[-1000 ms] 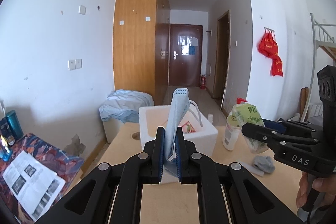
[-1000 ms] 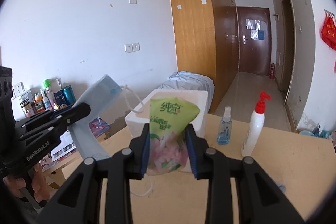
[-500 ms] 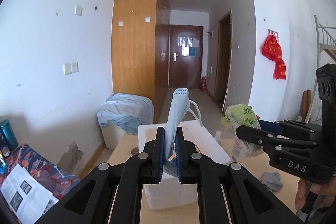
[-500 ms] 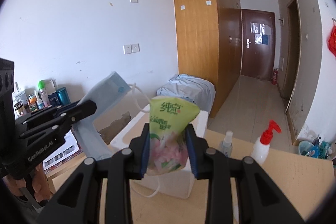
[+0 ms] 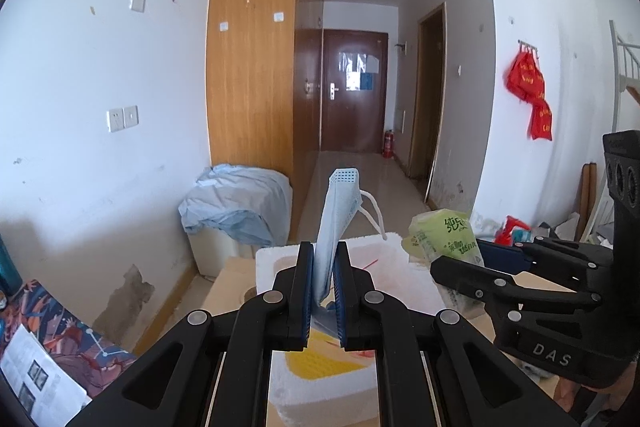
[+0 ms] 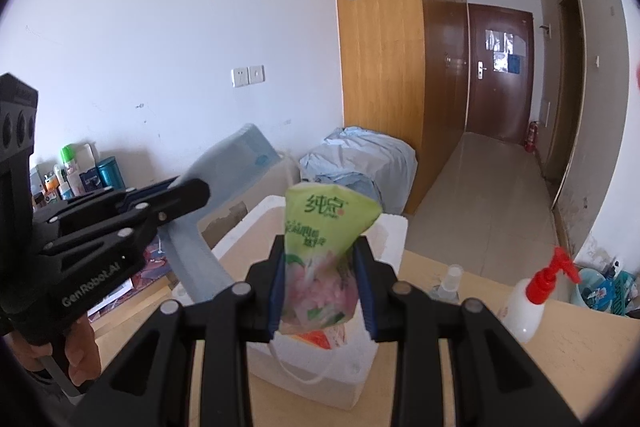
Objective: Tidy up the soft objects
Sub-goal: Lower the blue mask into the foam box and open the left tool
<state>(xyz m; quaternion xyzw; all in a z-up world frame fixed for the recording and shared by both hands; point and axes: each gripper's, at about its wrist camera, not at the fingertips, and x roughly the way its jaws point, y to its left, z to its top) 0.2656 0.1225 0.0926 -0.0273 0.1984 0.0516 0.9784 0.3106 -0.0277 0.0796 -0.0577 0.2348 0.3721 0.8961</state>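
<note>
While both loads hung over the white foam box point(image 5: 276, 259) | left tool point(image 5: 323, 291) pinched face mask point(image 5: 336, 211) | right tool point(image 6: 322, 287) clamped green tissue pack point(image 6: 326, 223) | advice: lower inside rim before release, mask strap could snag | table point(image 6: 560, 339) otherwise untouched

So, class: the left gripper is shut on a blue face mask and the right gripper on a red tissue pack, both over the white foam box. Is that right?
Not quite. The right wrist view shows the right gripper shut on a green tissue pack, not red. The left gripper does clamp the blue face mask, both over the white foam box.
</note>
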